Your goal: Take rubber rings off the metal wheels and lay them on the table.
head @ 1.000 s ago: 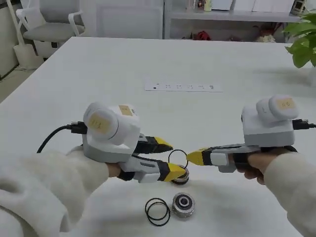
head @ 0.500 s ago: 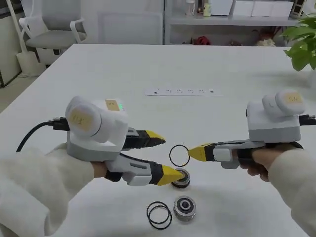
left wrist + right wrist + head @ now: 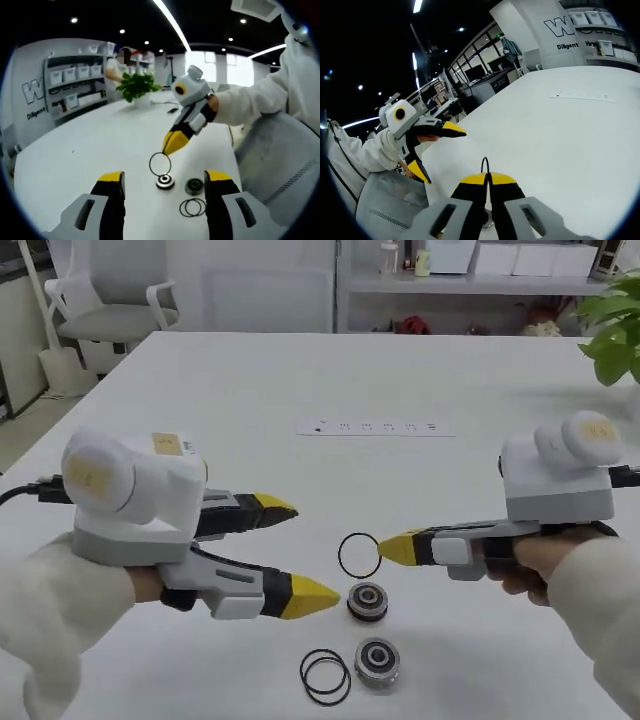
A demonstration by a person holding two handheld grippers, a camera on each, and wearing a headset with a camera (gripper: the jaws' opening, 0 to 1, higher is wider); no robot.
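L tongs (image 3: 312,550): spread wide, nothing gripped; held low over bench (image 3: 200,390), just left of the wheels.
R tongs (image 3: 388,548): clenched on rubber ring (image 3: 340,556), which is pinched at its right edge.
Held ring: kept upright in the air, just beyond metal wheel (image 3: 367,600); contact w/ wheel can't be told.
2nd wheel (image 3: 377,660): lying flat, nearer the person.
Loose rings (image 3: 303,671): two, overlapped, laid flat on bench just left of 2nd wheel.
Power strip (image 3: 375,427): seen mid-bench, well apart.
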